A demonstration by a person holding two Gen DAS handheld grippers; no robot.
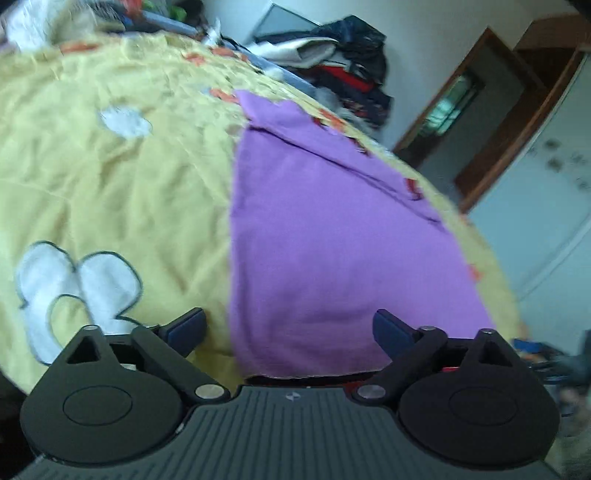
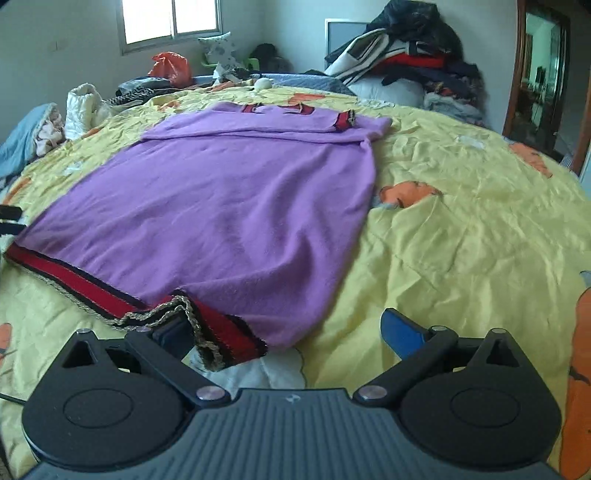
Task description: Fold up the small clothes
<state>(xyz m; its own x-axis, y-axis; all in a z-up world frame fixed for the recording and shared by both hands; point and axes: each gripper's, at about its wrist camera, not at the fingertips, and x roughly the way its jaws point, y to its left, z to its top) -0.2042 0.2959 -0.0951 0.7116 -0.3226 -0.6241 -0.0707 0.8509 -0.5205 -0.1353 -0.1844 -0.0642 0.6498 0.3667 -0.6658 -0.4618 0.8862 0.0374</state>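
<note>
One purple sweater (image 2: pixel 229 199) with one red hem band (image 2: pixel 110 291), one yellow bedspread (image 2: pixel 461 229), two grippers, left gripper (image 1: pixel 290 328) and right gripper (image 2: pixel 288 332), one window (image 2: pixel 171 18), one orange bag (image 2: pixel 170 66), one clothes pile (image 2: pixel 413 59)

A bed is covered by a yellow bedspread (image 2: pixel 461 229) printed with orange and white cartoon figures. A purple sweater (image 2: pixel 229 206) with a red and black striped hem is laid flat on the bedspread, its sleeves folded across the upper part. Along the far edge of the bed, a pile of dark clothes (image 2: pixel 417 66), an orange plastic bag (image 2: pixel 170 67) and a white padded item (image 2: pixel 83 107) are seen.
</note>
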